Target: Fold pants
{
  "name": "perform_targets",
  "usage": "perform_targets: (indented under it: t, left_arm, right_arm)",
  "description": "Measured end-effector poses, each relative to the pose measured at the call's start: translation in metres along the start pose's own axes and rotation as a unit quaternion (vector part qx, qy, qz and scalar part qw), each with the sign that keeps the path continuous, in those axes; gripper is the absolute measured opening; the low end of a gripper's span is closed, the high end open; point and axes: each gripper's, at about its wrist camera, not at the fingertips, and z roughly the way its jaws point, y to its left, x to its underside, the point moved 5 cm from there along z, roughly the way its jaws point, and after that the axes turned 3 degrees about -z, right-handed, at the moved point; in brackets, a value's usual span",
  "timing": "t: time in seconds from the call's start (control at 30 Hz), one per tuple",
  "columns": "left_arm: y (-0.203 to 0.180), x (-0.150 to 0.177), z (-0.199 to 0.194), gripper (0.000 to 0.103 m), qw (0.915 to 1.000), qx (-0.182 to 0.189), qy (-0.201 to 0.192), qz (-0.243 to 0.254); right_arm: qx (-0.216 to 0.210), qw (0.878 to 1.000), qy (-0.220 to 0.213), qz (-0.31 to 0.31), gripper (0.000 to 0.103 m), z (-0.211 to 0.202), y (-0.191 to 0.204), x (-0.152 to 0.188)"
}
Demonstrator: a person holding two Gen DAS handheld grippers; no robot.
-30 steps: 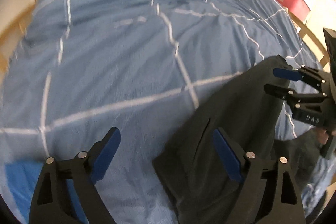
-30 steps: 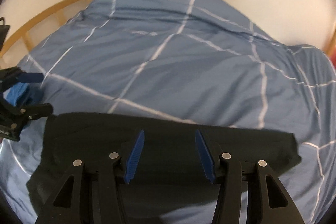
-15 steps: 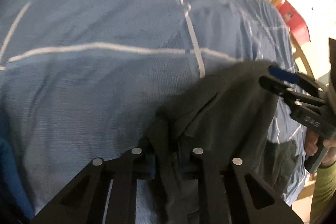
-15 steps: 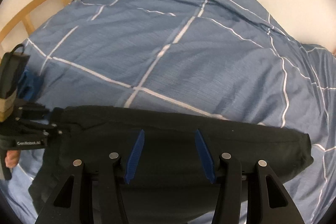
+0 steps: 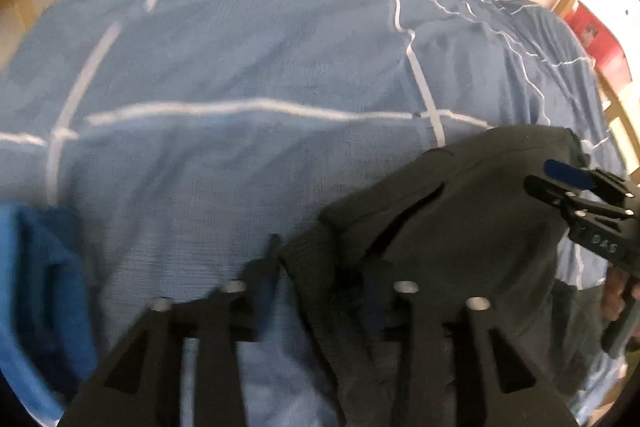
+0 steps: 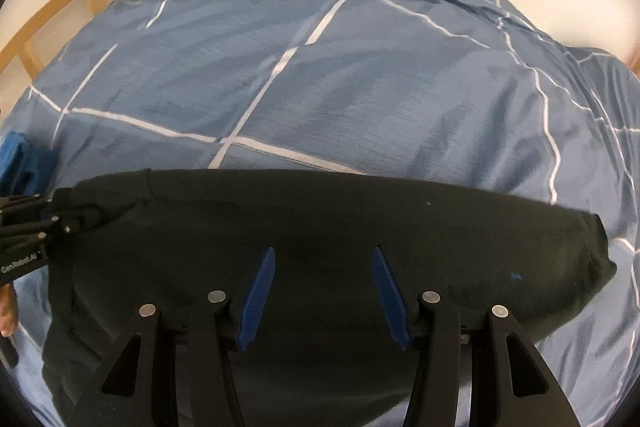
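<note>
Dark charcoal knit pants (image 6: 360, 211): folded into a long band, lying crosswise on the near part of the bed. Soft, limp and light by the look of it. Likely to sag and slide out of shape if lifted by one point only. Matte, finely ribbed weave with a slit pocket near one end, thicker at hem and seams. No risk of breakage and little slipperiness. Best taken at corners or along a folded edge, both ends at once, pinching through all layers.

Left gripper (image 5: 320, 267): at the pocket end, jaws just been opening, now at a middling gap with the pants' corner lying between them, pads not seen pressing.

Right gripper (image 6: 323, 251): poised over the middle of the band, blue ribbed pads apart at a moderate width, nothing clamped.

Underneath, a blue cotton duvet with thin white grid lines (image 6: 360, 67), puffy, creased and yielding, so expect the cloth to sink rather than slide. At the left edge, a crumpled bright blue cloth (image 5: 48, 287). Beyond, a pale wooden bed frame (image 6: 60, 11) and a cream wall.
</note>
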Motion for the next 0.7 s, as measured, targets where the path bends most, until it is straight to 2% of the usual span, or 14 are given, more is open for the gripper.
perform_targets:
  t: [0.03, 0.1, 0.13, 0.23, 0.3, 0.33, 0.5, 0.6, 0.7]
  left_arm:
    - [-0.003, -0.001, -0.009, 0.052, 0.9999, -0.005, -0.011, 0.003]
    - [-0.010, 0.001, -0.038, 0.055, 0.9989, -0.008, -0.044, 0.013]
    - [-0.014, 0.004, -0.057, 0.061, 0.9978, -0.014, -0.063, 0.017]
    - [-0.023, 0.017, -0.104, 0.070, 0.9940, -0.022, -0.104, 0.024]
    - [-0.026, 0.031, -0.129, 0.070, 0.9925, -0.020, -0.118, 0.022]
    - [-0.027, 0.038, -0.139, 0.071, 0.9922, -0.018, -0.122, 0.017]
    - [-0.041, 0.098, -0.179, 0.071, 0.9917, -0.006, -0.126, 0.023]
    - [-0.052, 0.131, -0.194, 0.071, 0.9892, -0.023, -0.137, 0.048]
    - [-0.056, 0.158, -0.202, 0.071, 0.9878, -0.030, -0.144, 0.051]
  right_arm:
    - [0.001, 1.000, -0.008, 0.006, 0.052, -0.005, -0.001, 0.002]
    - [0.004, 1.000, -0.026, 0.012, 0.052, -0.019, -0.003, 0.006]
    - [0.007, 0.999, -0.039, 0.014, 0.052, -0.031, -0.002, 0.009]
    - [0.003, 0.997, -0.079, 0.011, 0.052, -0.070, 0.004, 0.021]
    - [-0.004, 0.995, -0.104, 0.010, 0.071, -0.096, 0.010, 0.031]
    - [-0.008, 0.993, -0.119, 0.011, 0.073, -0.111, 0.014, 0.038]
    - [-0.023, 0.983, -0.182, 0.023, 0.073, -0.180, 0.031, 0.087]
    - [-0.021, 0.977, -0.205, 0.047, 0.073, -0.205, 0.034, 0.124]
    - [-0.015, 0.973, -0.218, 0.081, 0.073, -0.221, 0.034, 0.165]
